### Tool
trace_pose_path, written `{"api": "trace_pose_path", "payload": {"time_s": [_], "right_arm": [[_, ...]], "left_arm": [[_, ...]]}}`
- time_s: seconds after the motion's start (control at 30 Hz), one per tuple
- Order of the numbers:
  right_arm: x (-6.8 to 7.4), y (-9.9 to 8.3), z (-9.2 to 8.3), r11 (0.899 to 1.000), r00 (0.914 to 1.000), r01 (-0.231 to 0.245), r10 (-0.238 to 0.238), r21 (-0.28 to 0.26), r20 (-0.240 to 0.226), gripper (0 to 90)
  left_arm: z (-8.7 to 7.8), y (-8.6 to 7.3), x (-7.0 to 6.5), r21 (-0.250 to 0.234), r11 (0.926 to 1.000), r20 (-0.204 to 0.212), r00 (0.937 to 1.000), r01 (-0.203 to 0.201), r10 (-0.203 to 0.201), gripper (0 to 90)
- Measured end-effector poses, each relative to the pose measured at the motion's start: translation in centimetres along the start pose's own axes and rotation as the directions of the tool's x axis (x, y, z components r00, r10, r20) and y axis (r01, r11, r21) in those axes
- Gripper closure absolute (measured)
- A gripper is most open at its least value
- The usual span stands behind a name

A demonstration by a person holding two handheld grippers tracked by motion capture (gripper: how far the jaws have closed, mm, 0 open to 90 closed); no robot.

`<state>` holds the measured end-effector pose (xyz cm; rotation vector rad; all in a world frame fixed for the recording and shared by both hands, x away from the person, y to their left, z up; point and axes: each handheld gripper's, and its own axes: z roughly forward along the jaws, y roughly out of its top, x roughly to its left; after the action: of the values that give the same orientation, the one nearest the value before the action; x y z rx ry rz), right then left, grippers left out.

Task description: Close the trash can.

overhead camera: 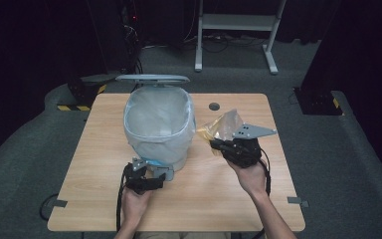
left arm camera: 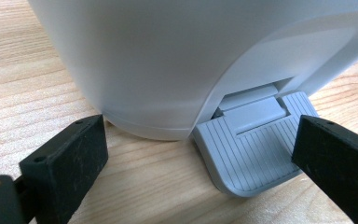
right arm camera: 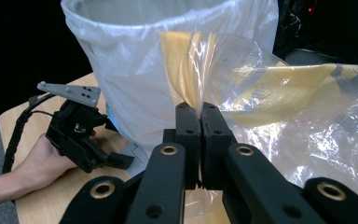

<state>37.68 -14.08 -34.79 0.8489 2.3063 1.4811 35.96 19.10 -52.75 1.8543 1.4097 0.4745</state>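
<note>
Crinkled clear-and-yellow plastic wrapper (right arm camera: 279,93) sits pinched between the closed jaws of the right gripper (right arm camera: 201,140), just right of the lined pedal bin (overhead camera: 159,124) on the wooden table (overhead camera: 229,184). From the left gripper view, the left gripper (left arm camera: 196,158) has its jaws spread wide around the bin's ribbed grey pedal (left arm camera: 251,154), not touching it. High view adds the raised lid (overhead camera: 152,78).

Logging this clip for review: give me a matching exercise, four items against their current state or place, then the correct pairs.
Items:
1. bin lid
2. foot pedal
3. right claw
4. left claw

States:
A. open, straddling the pedal
B. raised
C. grey, ribbed, at the bin's base
D. shut on the yellow wrapper

Pairs: 1-B, 2-C, 3-D, 4-A
</note>
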Motion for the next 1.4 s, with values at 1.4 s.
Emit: {"api": "trace_pose_path", "payload": {"time_s": [1.4], "right_arm": [[1.1, 4.2, -0.9, 0.999, 0.9981, 0.032, -0.035, -0.041, -0.051, 87.9]], "left_arm": [[0.0, 0.0, 0.0, 0.0, 1.0, 0.003, 1.0, 0.006, -0.006, 3.7]]}}
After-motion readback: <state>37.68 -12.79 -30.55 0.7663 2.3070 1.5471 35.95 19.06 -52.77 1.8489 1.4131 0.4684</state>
